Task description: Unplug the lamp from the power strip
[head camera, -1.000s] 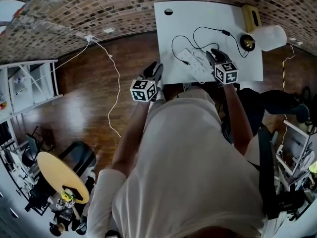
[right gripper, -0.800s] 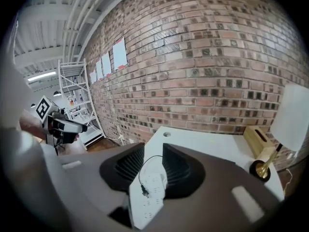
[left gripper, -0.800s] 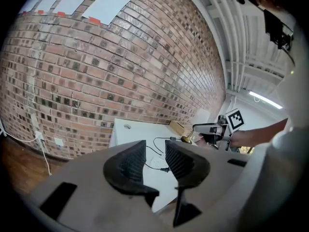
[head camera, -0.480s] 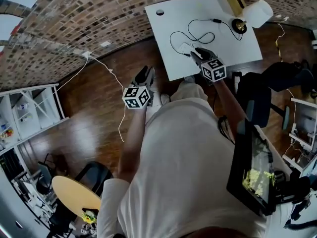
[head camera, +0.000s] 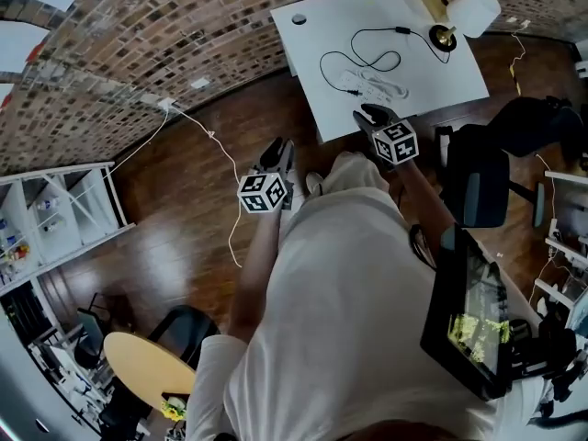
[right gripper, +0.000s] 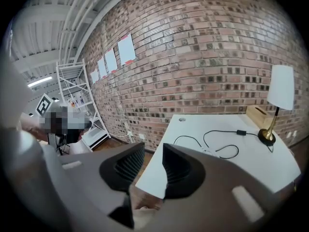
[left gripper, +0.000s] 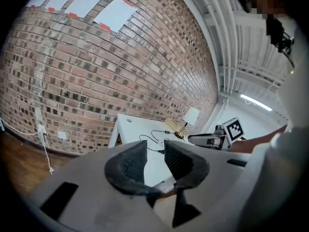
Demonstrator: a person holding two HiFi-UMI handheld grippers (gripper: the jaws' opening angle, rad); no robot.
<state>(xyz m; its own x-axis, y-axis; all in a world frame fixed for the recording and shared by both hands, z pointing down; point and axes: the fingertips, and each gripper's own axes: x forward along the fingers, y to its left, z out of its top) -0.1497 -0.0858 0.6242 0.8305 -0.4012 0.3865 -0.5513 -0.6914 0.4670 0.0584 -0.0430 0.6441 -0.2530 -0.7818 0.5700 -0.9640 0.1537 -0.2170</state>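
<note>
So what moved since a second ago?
The right gripper pulled back off the white table toward the person, jaws apart and empty. The left gripper stayed off the table, also empty. The power strip and lamp stayed on the table.

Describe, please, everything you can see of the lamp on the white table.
The lamp stands upright at the far right corner of the white table, beside a yellowish wooden box. It has a white shade, a thin brass-looking stem and a round dark base. A black cord with a small inline switch runs from the base in loops toward the white power strip. Whether its plug is still in cannot be told.
</note>
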